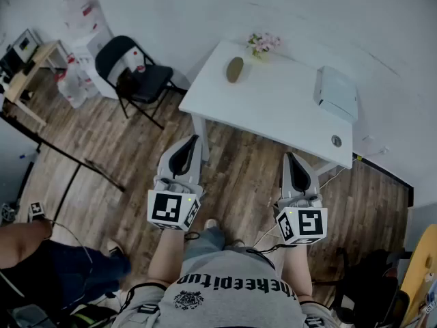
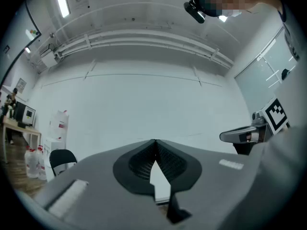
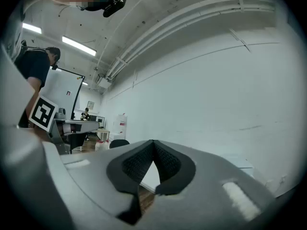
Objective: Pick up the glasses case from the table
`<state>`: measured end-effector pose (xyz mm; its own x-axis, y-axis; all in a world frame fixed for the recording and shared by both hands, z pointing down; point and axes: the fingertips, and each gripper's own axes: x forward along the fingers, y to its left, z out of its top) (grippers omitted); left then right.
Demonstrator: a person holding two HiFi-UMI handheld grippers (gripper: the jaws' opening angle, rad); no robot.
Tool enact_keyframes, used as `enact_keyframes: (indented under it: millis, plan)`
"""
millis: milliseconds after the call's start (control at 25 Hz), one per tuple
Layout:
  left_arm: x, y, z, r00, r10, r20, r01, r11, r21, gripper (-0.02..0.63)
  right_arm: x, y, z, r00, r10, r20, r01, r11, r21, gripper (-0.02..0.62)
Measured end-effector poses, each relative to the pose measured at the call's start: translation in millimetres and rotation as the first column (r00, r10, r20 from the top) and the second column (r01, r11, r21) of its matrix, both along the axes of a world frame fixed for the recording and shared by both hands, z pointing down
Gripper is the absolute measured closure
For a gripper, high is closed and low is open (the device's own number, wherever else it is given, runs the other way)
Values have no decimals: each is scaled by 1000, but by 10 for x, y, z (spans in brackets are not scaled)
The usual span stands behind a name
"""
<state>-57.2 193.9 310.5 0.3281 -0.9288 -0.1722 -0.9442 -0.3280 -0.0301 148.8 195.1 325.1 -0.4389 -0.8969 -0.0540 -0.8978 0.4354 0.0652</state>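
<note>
Left gripper [image 1: 192,142] and right gripper [image 1: 291,159] are clenched empty, apparently poised to approach the case [image 1: 235,69] on the counter [image 1: 273,111] well ahead.

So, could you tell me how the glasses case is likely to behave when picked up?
The case looks like a small rounded oval shell, so it is probably stiff and light. Its curved sides might slip in a pinch grip. It lies flat on the table, so tipping seems unlikely.
</note>
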Motion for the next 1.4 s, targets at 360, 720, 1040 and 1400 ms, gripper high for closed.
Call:
enact_keyframes:
  millis: [360, 720, 1040, 1400]
  plan:
    - [-31, -72, -11, 1000, 11, 0, -11, 1000, -1, 591, -56, -55, 14, 1000, 4, -4, -4, 1000, -4, 594]
    - [-151, -343, -4, 999, 42, 0, -42, 999, 7, 591, -143, -283, -19, 998, 51, 34, -52, 998, 20, 592]
    - [-353, -658, -15, 996, 85, 8, -85, 996, 19, 591, -362, -540, -20, 995, 83, 51, -84, 996, 21, 592]
    - [-468, -889, -18, 995, 98, 7, -98, 995, 3, 591, -477, -735, 23, 994, 94, 51, -94, 996, 3, 592]
